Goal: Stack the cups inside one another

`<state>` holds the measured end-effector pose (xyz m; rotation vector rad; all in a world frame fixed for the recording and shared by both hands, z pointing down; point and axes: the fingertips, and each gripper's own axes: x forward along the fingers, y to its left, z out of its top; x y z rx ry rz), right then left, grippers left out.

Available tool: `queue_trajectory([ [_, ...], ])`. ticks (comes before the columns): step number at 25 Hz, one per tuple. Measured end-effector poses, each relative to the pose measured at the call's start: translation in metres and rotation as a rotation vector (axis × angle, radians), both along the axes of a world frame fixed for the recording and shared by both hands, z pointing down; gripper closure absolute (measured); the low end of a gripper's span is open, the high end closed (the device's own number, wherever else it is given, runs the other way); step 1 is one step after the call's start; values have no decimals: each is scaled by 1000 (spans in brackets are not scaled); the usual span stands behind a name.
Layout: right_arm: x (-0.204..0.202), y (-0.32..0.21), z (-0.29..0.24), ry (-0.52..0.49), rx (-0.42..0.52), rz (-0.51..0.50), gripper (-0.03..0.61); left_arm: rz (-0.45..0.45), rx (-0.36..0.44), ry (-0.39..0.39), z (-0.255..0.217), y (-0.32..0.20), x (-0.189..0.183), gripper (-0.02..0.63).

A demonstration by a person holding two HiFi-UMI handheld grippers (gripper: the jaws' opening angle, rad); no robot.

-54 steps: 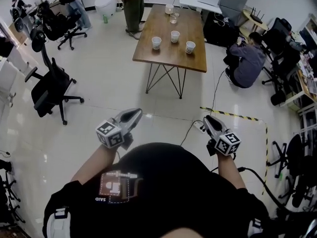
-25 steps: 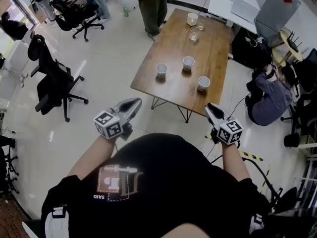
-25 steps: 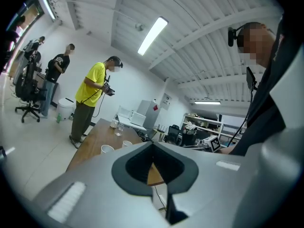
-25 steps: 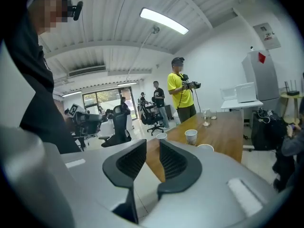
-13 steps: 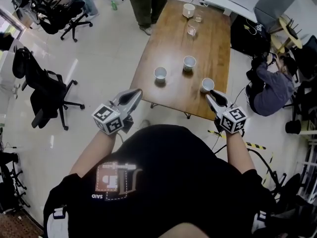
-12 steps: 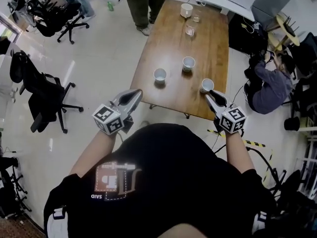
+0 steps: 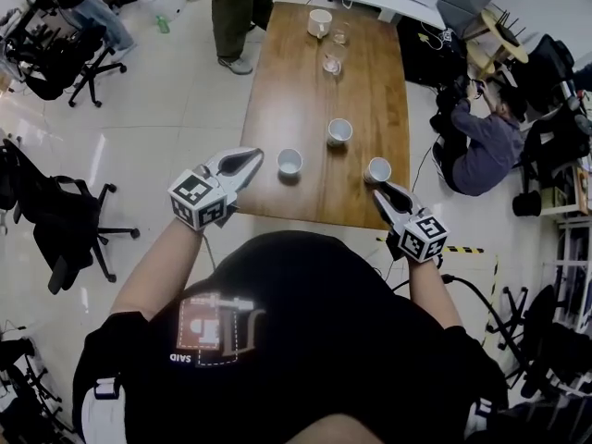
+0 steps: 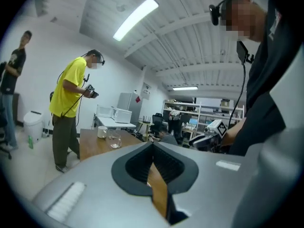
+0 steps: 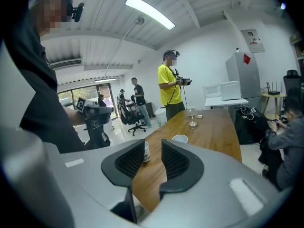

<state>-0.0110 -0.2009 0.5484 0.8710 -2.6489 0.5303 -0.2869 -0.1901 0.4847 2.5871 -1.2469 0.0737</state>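
Three white cups stand apart on the near half of the wooden surface (image 7: pixel 305 91). The left cup (image 7: pixel 289 162) and the right cup (image 7: pixel 376 169) are nearest, and the middle cup (image 7: pixel 339 131) stands a little farther off. The right tool (image 7: pixel 381 193) sits just on the near side of the right cup. Its jaws have just been opening and stand wide apart, gripping nothing, with a cup showing untouched beyond their tips. The left tool (image 7: pixel 246 161), closed and empty, hovers at the surface's left edge near the left cup. A mug (image 7: pixel 320 22) and a glass (image 7: pixel 331 64) stand at the far end.
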Motion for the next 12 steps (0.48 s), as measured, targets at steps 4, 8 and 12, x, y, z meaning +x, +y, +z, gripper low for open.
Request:
queue_trajectory([
  [4,39,-10,4,-2,-7,21,453,137,55,-256,-9,-46,42,611],
  [8,79,-13,7,-9,-16,40,451,362,41,-551,7,-81,104,585],
  [12,120,-17,21,-3,-51,79,450,570,-30,-793,53,-112,154,520],
])
